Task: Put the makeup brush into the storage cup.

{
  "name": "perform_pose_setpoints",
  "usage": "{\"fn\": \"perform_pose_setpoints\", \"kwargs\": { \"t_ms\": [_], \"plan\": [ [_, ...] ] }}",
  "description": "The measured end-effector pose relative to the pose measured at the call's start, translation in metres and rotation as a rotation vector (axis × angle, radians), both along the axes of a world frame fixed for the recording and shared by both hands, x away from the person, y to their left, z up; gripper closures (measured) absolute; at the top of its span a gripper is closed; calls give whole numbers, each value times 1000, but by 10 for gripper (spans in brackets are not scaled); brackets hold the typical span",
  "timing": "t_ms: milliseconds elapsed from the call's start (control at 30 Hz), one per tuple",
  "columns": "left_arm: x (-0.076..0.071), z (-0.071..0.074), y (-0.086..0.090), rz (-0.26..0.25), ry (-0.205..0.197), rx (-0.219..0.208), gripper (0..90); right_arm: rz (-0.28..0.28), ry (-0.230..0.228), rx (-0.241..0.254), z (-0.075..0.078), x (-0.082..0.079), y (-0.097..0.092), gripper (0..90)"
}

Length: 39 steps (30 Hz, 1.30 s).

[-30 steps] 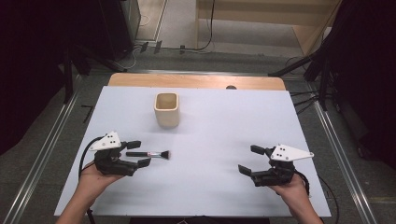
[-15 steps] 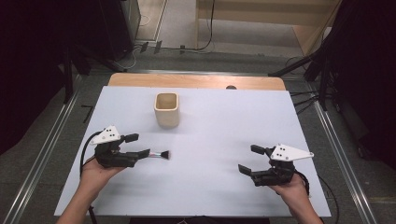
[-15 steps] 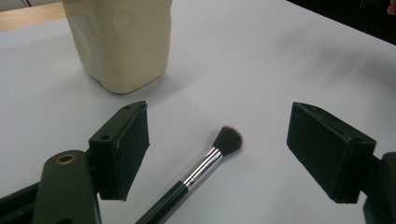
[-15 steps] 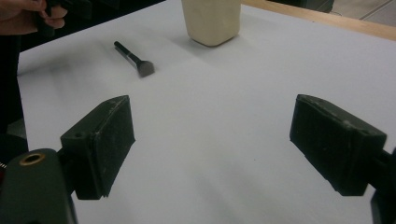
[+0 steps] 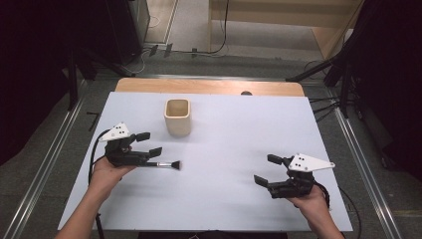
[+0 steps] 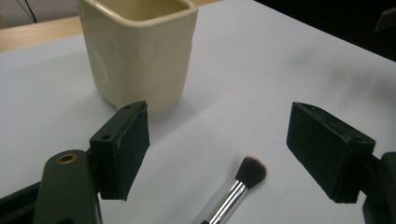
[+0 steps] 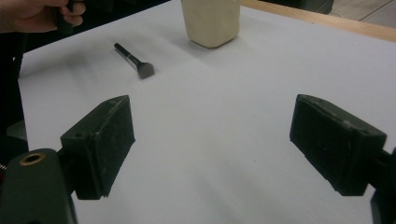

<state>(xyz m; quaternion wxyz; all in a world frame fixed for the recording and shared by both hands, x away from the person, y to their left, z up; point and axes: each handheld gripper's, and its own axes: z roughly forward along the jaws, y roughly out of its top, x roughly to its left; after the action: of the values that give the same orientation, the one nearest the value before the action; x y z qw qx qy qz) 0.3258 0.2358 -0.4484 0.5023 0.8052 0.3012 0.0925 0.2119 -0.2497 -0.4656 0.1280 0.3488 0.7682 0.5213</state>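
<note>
We had the left gripper (image 5: 149,143) sitting over the makeup brush (image 5: 164,164) on the white table (image 5: 234,144), jaws spread wide and nothing in them. From the left gripper view the brush (image 6: 233,189) lay flat on the table between the two pads, bristle head pointing away from us toward the cream cup (image 6: 140,46), and the pads weren't touching it. In the high view the cup (image 5: 177,117) stood upright a bit beyond the brush, near but clearly apart.

The right gripper (image 5: 266,172) was parked well off to the other side, also wide open and empty, low over bare table.

Handling-wise, we figured the brush was about as light as things get: a thin stiff handle, a shiny metal ferrule, and a soft tuft that would just squash if pinched. The ferrule looked slick, so our bet was to grab the dark handle just behind it, across the narrow width, with the pads coming down close to the table since it lay so flat. It seemed likely to roll or skid if one pad hit first. Nothing fragile, really, apart from bending the bristles.
</note>
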Motion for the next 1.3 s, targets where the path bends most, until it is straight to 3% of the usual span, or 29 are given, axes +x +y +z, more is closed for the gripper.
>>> {"fn": "perform_pose_setpoints", "kwargs": {
  "t_ms": [100,200,433,500,667,767,833,1033,1133,1300],
  "plan": [
    [5,2,-4,-8,-13,5,224,-1,3,0,0,0,0,147],
    [12,1,-6,-33,3,7,224,-5,2,0,0,-2,-1,147],
    [20,-2,-7,-114,14,7,231,-7,2,7,-1,-5,-4,148],
    [20,1,-9,-169,3,52,233,-8,3,8,-1,-6,-4,147],
    [21,5,-8,-226,0,54,238,-7,7,8,-2,-8,-5,147],
    [21,9,-8,-278,30,104,241,-4,5,9,-2,-8,-5,147],
    [19,12,-11,-300,27,146,243,-3,9,8,-2,-8,-5,147],
    [24,20,-10,-315,55,181,227,0,22,6,-3,-6,-5,147],
    [27,24,-8,-305,42,261,220,5,27,1,-4,-6,-5,147],
    [32,30,-4,-385,78,339,237,-3,36,-11,-6,-4,-6,147]
  ]
}}
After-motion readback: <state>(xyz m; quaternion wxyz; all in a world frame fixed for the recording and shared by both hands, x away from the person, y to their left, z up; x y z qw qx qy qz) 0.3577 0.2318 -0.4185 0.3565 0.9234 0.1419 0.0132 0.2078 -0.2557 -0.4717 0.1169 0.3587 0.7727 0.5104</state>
